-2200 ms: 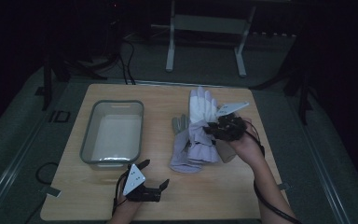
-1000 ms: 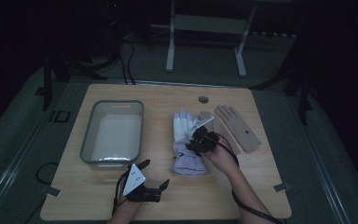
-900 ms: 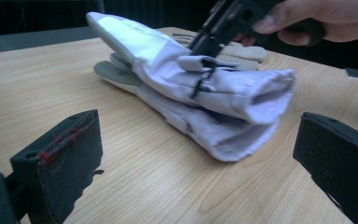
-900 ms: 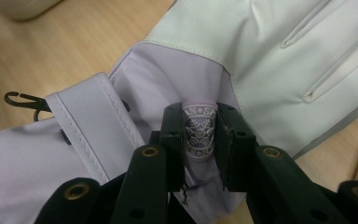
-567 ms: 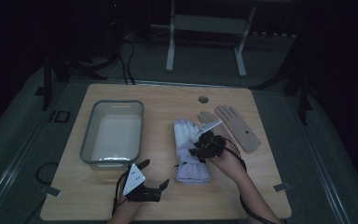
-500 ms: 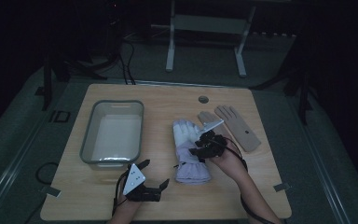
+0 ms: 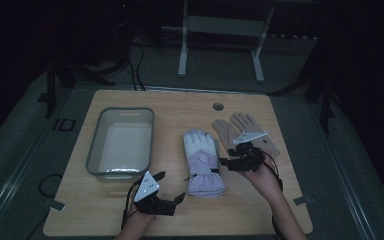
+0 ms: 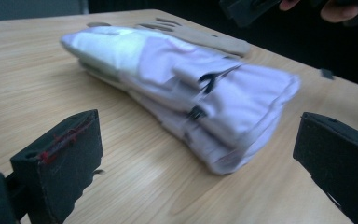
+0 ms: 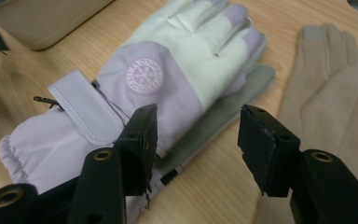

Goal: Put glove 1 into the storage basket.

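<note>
Since the earlier frames the lilac ski gloves [image 7: 203, 162] have gone from a raised grip at the right of the worktop [image 7: 80, 210] down to its middle, and the right tongs [image 7: 236, 161] have backed off to the right and lifted a little, their jaws having just been opening, with nothing between them now. Left tongs [image 7: 172, 187] haven't shifted: parked near the front edge, jaws spread wide, empty, pointed at the cuff end of the gloves.

The ski gloves lie stacked as a pair, white-and-lilac back up, grey palm of the lower one poking out at the side, fingers pointing away from the person, cuffs toward the front edge. They sit between the grey bin [image 7: 96, 150] on the left and the beige knit glove [image 7: 236, 129] on the right, apart from both.

Risks, as I judge them: the right tongs hover just over the stack's right edge, so a careless move could snag the wrist strap or drag the top glove off the lower one and split the pair. A pinch at that edge might catch only the top glove. The beige glove is near the right hand and could get brushed or nudged. If the pair goes to the bin next, a floppy cuff could catch on the rim.

Containers: only one, the grey rectangular bin, upright, and it looks empty, pale floor bare.
</note>
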{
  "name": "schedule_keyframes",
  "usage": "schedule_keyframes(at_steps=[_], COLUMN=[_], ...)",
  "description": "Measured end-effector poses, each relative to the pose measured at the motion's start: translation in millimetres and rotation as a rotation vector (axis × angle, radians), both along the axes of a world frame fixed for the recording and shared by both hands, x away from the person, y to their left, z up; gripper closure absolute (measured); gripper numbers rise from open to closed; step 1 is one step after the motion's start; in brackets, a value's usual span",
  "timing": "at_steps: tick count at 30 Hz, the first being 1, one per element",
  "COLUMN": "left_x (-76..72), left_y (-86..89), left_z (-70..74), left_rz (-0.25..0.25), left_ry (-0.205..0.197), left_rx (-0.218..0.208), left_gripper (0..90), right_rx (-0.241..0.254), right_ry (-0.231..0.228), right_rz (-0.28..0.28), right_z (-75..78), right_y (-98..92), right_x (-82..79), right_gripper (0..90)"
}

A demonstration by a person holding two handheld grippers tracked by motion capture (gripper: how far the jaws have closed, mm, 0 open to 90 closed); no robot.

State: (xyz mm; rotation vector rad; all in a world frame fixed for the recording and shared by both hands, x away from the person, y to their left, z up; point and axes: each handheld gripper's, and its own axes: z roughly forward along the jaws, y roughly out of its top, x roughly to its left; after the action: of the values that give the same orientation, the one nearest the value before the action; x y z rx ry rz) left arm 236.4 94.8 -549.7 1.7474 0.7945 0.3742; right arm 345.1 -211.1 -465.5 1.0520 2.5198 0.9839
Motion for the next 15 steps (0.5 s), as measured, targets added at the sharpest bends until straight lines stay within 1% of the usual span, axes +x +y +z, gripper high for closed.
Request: schedule_keyframes(at_steps=[1, 2, 3, 4, 5, 6, 7, 8, 9, 10, 11, 12, 13, 15], left_x=[0.9, 2.6, 4.6, 6.5, 9.3, 13.1, 17.9, 22.3, 22.3, 29.5, 33.4, 36.6, 39.6, 44.1], left_y=[-2.2, -5.3, -8.5, -12.5, -16.7, -20.9, -25.4, -28.9, -28.9, -34.4, -37.4, -40.6, -43.3, -46.2], left_z=[5.8, 11.4, 16.5, 21.1, 24.9, 27.5, 29.3, 30.1, 30.1, 30.6, 30.1, 29.4, 28.4, 25.6], left_rz=[-0.006, -0.016, -0.023, -0.022, -0.020, -0.027, -0.030, -0.023, -0.023, -0.019, -0.019, -0.009, -0.007, 0.001], left_ry=[0.014, 0.026, 0.030, 0.031, 0.030, 0.036, 0.061, 0.081, 0.081, 0.115, 0.131, 0.143, 0.156, 0.184], left_rx=[0.011, 0.023, 0.037, 0.057, 0.082, 0.096, 0.113, 0.112, 0.112, 0.120, 0.122, 0.141, 0.157, 0.172], left_gripper=[1.6, 1.7, 3.1, 5.2, 5.4, 5.8, 8.8, 11.9, 13.1, 13.1, 14.9, 15.2, 17.9, 21.3], right_rx=[0.011, 0.030, 0.051, 0.062, 0.075, 0.091, 0.097, 0.098, 0.098, 0.105, 0.117, 0.119, 0.114, 0.080], right_ry=[-0.001, 0.012, 0.022, 0.021, 0.018, 0.018, 0.013, 0.002, 0.002, -0.001, 0.004, 0.001, -0.003, 0.005], right_rz=[-0.011, -0.025, -0.032, -0.034, -0.043, -0.047, -0.048, -0.057, -0.057, -0.062, -0.074, -0.086, -0.095, -0.097], right_z=[0.2, 0.5, 0.8, 1.2, 1.5, 1.4, 1.0, -0.1, -0.1, -1.7, -5.3, -7.8, -10.8, -18.7], right_y=[-2.3, -4.5, -5.7, -5.3, -4.0, -1.7, 1.3, 4.4, 4.4, 7.3, 12.6, 15.5, 18.7, 25.3], right_x=[-0.3, 0.8, 1.9, 2.3, 2.5, 2.3, 1.9, 1.9, 1.9, 2.6, 4.7, 5.5, 5.9, 6.0], right_gripper=[47.1, 47.1, 47.1, 47.1, 47.1, 47.1, 47.0, 47.0, 47.0, 47.0, 47.1, 47.3, 47.5, 47.5])
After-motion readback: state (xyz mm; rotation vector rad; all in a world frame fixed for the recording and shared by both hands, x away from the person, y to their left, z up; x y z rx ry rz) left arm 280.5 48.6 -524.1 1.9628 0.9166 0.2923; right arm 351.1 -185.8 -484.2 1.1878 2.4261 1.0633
